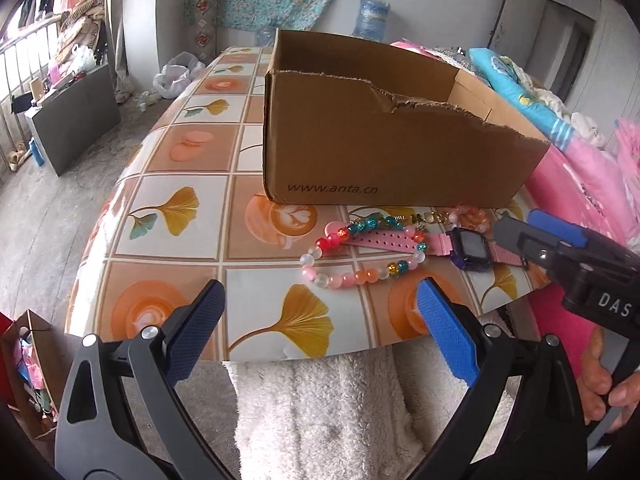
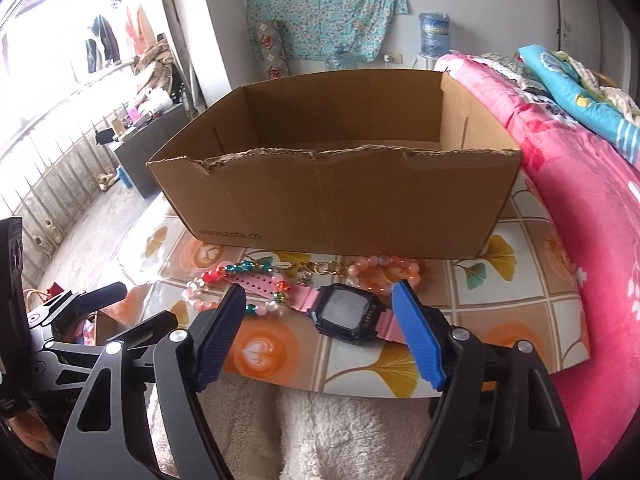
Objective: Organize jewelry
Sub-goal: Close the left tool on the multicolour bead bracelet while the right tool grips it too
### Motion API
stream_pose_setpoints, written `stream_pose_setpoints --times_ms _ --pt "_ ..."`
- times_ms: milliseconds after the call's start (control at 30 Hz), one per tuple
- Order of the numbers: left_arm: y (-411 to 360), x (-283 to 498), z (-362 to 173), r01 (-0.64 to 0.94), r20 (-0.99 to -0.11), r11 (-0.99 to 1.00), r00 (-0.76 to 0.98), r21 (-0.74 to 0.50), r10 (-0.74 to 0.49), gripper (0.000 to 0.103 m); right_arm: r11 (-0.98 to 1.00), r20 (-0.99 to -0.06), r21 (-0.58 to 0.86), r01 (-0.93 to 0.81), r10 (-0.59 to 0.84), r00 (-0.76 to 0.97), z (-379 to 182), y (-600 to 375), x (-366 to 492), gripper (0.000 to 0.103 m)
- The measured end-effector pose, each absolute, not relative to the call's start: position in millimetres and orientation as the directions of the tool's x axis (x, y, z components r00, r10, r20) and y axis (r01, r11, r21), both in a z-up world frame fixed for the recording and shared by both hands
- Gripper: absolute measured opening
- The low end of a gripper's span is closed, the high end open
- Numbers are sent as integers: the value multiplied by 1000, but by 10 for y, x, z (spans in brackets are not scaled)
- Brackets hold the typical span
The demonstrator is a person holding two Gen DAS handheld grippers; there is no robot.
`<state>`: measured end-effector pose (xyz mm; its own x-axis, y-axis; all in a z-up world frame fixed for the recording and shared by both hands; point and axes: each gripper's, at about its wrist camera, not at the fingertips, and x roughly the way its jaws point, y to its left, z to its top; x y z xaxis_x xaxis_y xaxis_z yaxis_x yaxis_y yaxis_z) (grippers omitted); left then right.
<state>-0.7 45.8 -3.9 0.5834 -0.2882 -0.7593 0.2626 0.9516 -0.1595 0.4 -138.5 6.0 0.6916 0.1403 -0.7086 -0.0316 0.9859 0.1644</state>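
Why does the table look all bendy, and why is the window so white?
Left wrist view: the fisheye lens curves the table edge and darkens the corners. Right wrist view: daylight washes the window out to white, while the cardboard box and watch stay sharp.

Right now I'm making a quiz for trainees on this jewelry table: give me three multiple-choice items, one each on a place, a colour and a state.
1. Where does the watch lie?
A. in the cardboard box
B. on the table in front of the box
C. on the bed

2. What colour is the watch strap?
A. pink
B. green
C. black

3. How does the right gripper stand?
A. shut on the watch
B. shut on the beaded bracelet
C. open, holding nothing

Answers:
1 B, it rests on the patterned table before the cardboard box.
2 A, pink strap ends flank the dark case.
3 C, its pads stand apart, touching nothing.
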Motion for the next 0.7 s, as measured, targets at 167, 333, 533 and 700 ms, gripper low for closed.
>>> stream_pose_setpoints --times_ms 167,333,533,700 --pt "454 80 -51 275 -745 947 595 -166 -303 95 976 -729 187 -112 214 650 1 -1209 184 61" --pt "453 157 -97 288 -734 949 615 -132 -289 91 969 -766 183 -164 245 594 -72 -1068 381 48" --pt "459 355 -229 314 -775 937 549 -155 -312 41 968 -819 143 -208 233 524 -185 -971 590 35" --pt "410 416 -295 349 -803 929 517 -121 -298 31 966 -855 116 -231 215 473 -294 -921 710 29"
